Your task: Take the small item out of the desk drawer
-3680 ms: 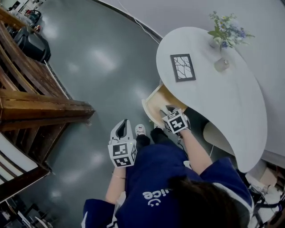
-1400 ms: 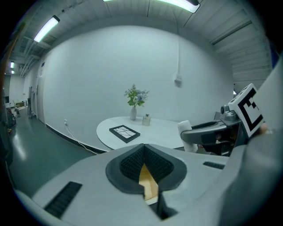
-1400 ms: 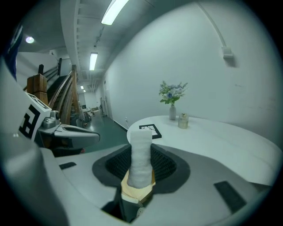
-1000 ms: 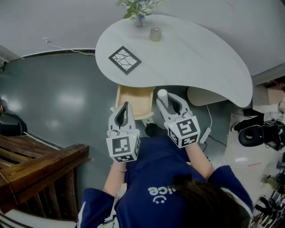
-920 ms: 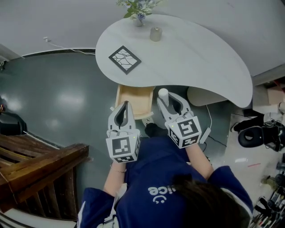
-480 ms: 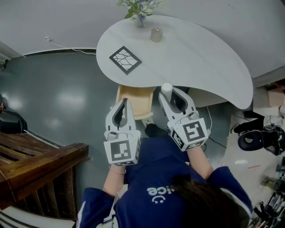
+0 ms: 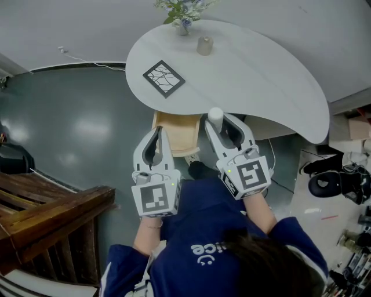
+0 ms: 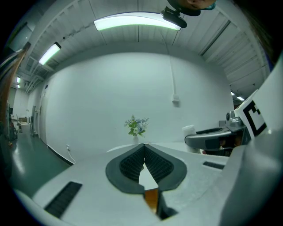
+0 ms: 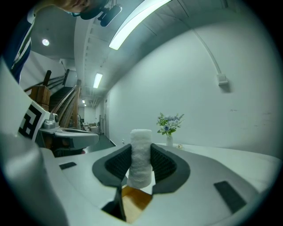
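Note:
My right gripper is shut on a small white rolled cloth, which stands upright between the pads just at the desk's near edge. In the right gripper view the roll fills the gap between the dark ribbed pads. Under the white desk the wooden drawer stands pulled out, below and left of the roll. My left gripper hovers over the drawer's front, shut, with nothing between its pads; the jaws meet at the tips.
On the desk stand a vase of flowers, a small grey cup and a dark-framed picture. A wooden stair rail lies to the left. Cables and gear crowd the floor at right. A pale stool sits under the desk.
Both grippers have risen toward the camera; the right one carries the white roll up from beside the drawer to the desk's edge. Much earlier the right gripper reached into the drawer.

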`<state>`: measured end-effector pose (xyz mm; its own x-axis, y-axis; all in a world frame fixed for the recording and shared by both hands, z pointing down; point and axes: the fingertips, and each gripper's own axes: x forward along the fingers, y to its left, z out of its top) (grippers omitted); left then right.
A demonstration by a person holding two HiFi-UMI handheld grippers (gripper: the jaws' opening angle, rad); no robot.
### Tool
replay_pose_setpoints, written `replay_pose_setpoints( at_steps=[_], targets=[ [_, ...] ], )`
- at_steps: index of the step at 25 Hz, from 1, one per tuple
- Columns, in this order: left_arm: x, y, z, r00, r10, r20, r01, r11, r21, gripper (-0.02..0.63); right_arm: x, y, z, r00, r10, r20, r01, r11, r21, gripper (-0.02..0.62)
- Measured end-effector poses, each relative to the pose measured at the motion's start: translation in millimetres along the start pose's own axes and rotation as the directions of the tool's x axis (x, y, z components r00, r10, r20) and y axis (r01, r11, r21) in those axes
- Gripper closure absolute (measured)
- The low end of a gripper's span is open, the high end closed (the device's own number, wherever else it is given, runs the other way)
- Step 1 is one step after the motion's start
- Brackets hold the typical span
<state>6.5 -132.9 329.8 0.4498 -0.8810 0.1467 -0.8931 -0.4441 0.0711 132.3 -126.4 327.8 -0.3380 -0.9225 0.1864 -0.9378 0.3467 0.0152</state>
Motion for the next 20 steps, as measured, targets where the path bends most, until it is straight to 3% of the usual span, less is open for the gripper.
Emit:
replay_pose_setpoints(
  at_steps=[20],
  targets=[
    [17.0, 9.5, 13.6, 0.999, 0.027, 0.018, -0.027, 0.999, 0.027, 0.603, 13.4, -8.4, 9.3, 0.999, 0.003, 0.035, -0.002, 1.000, -0.029, 0.457]
  ],
)
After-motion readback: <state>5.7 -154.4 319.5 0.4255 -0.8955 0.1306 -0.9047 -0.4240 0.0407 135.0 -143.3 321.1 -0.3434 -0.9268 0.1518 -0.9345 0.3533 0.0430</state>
